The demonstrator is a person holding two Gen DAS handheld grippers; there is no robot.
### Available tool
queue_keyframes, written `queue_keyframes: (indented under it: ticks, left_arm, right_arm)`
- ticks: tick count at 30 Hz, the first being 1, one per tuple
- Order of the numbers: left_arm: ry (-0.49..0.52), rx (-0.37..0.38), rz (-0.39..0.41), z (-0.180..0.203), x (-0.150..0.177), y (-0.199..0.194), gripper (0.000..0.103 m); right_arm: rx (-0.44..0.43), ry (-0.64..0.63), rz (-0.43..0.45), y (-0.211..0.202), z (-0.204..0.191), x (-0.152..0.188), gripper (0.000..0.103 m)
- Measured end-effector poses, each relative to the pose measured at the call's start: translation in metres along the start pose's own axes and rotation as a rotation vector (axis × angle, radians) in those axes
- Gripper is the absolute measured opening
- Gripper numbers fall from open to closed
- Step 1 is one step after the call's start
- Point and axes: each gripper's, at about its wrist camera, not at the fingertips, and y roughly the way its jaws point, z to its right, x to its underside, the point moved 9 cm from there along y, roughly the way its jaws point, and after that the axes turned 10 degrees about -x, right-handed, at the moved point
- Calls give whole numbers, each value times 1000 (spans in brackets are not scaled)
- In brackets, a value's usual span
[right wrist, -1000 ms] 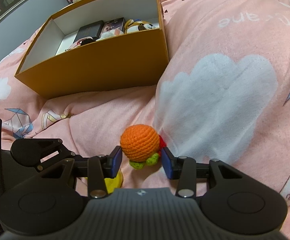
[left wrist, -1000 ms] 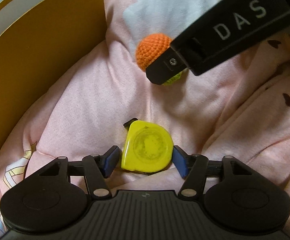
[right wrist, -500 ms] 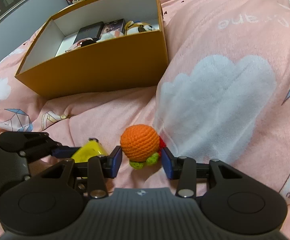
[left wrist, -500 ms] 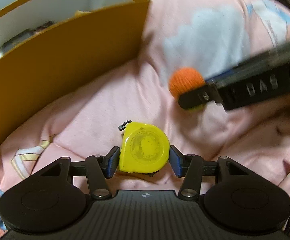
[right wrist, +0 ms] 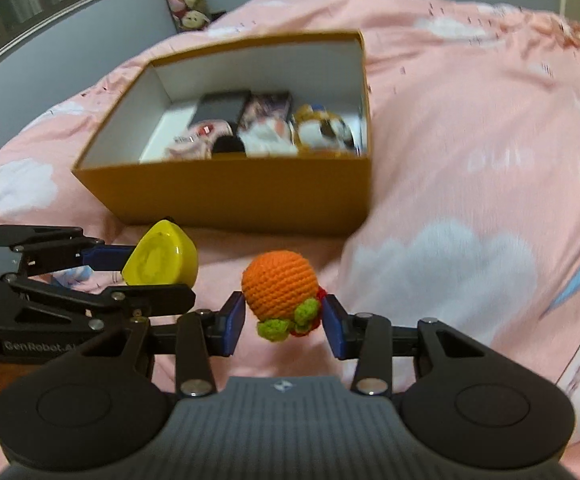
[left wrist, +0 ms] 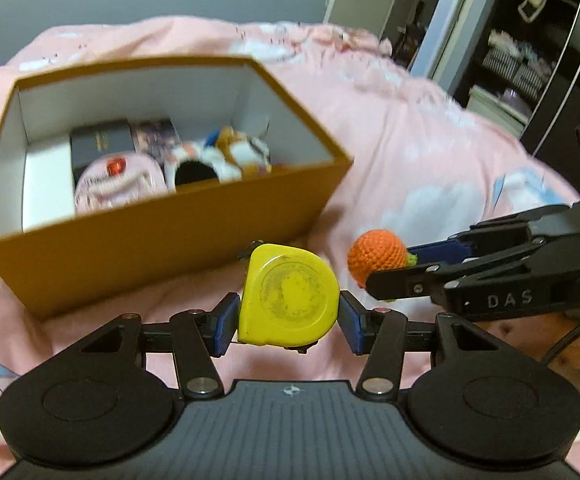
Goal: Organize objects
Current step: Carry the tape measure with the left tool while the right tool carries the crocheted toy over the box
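On a pink bed, an open orange box holds assorted items. Above the bedding in front of it, the left gripper clamps a yellow tape measure; the right gripper clamps an orange crocheted toy.

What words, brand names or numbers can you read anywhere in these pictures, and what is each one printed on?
"DAS": white letters on the side of the right gripper, seen from the left wrist.
"GenRobot.A": pale lettering on the side of the left gripper, seen from the right wrist; its end is hidden.
Dark box inside the cardboard box: faint print, too blurred to read.
Yellow tape measure: worn round label, nothing legible.
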Motion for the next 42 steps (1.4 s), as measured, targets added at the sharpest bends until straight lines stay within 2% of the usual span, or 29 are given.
queue_keyframes:
  ticks: [11, 16, 22, 31, 42]
  left_arm:
    - [-115, 35, 70, -16, -55, -19, 60]
    - [-137, -5, 87, -22, -84, -10, 60]
    - [-159, -14, 78, -31, -111, 14, 60]
    - [-173, 8, -4, -57, -132, 65, 60]
    - [-68, 19, -69, -75, -164, 117, 60]
  right_arm:
    - [12, -115, 112, -32, -17, -60, 44]
    - [22, -184, 167, -36, -22, -91, 44]
    - [41, -243, 191, -24, -18, -122, 44]
    - [88, -319, 142, 19, 3, -153, 44]
    - [90, -547, 6, 87, 20, -176, 44]
